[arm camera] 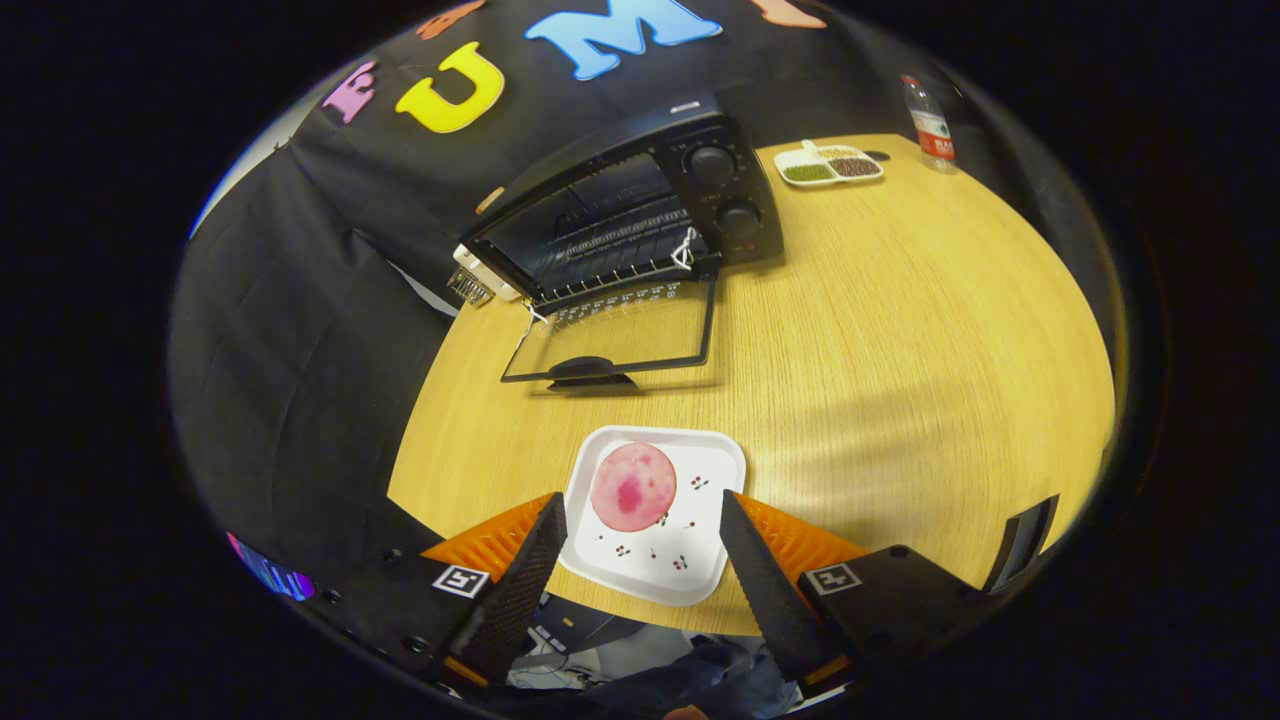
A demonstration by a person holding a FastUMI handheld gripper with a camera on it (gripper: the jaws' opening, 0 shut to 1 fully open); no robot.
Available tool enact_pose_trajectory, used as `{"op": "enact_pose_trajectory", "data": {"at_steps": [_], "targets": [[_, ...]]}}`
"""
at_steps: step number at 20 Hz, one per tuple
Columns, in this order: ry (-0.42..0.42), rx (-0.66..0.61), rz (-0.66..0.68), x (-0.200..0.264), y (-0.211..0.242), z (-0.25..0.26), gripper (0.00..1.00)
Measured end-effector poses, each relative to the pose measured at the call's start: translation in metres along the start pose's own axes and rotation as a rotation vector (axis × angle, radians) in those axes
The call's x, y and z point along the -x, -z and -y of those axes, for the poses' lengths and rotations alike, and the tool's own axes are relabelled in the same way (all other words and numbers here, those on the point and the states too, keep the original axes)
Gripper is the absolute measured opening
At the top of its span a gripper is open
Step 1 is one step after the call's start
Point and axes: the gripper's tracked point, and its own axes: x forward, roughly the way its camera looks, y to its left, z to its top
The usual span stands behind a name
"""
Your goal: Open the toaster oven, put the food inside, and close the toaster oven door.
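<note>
- Here, the gripper (642, 535) hangs with its fingers spread wide, pressing on nothing; the near part of a white square plate (690, 570) lies in the gap between them.
- The food, a round pink slice (633, 487), rests flat on the far-left part of that plate, just ahead of the fingertips and a little nearer the left finger than the right.
- The plate sits at the near edge of the wooden table (900, 350), with bare wood between it and the oven.
- The toaster oven (640, 215) stands well beyond the plate, straight ahead and slightly left of the fingers' line, and it is turned a bit askew so its mouth faces the plate at an angle.
- Its glass door (620, 335) is already folded down flat onto the table, handle end toward the gripper, so the opening step looks done.
- The wire rack (620, 250) shows inside the open cavity, above the hinge line.
- Judging from this, the next move turns on a short forward reach: the slice is round with no long axis to line up with, so the fingers would likely need to come down around it or close on the plate rim.
- After that, the load must be carried forward over the lowered door, which lies squarely in the path to the cavity.
- A divided snack dish (828, 165) and a water bottle (930, 125) sit far off to the right, clear of that path.
</note>
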Motion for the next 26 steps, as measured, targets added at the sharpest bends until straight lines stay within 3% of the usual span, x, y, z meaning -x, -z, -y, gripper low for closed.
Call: {"op": "enact_pose_trajectory", "data": {"at_steps": [9,12,15,17,20,22,26], "targets": [[-0.022,-0.104,-0.225,-0.029,0.025,0.027,0.99],[-0.015,-0.118,-0.264,-0.038,0.029,0.032,0.91],[0.005,-0.115,-0.298,-0.044,0.034,0.040,0.72],[0.019,-0.119,-0.315,-0.046,0.037,0.047,0.54],[0.030,-0.173,-0.315,-0.046,0.038,0.056,0.09],[-0.009,-0.224,-0.327,-0.047,0.043,0.054,0.03],[-0.061,-0.237,-0.305,-0.046,0.046,0.050,0.02]]}}
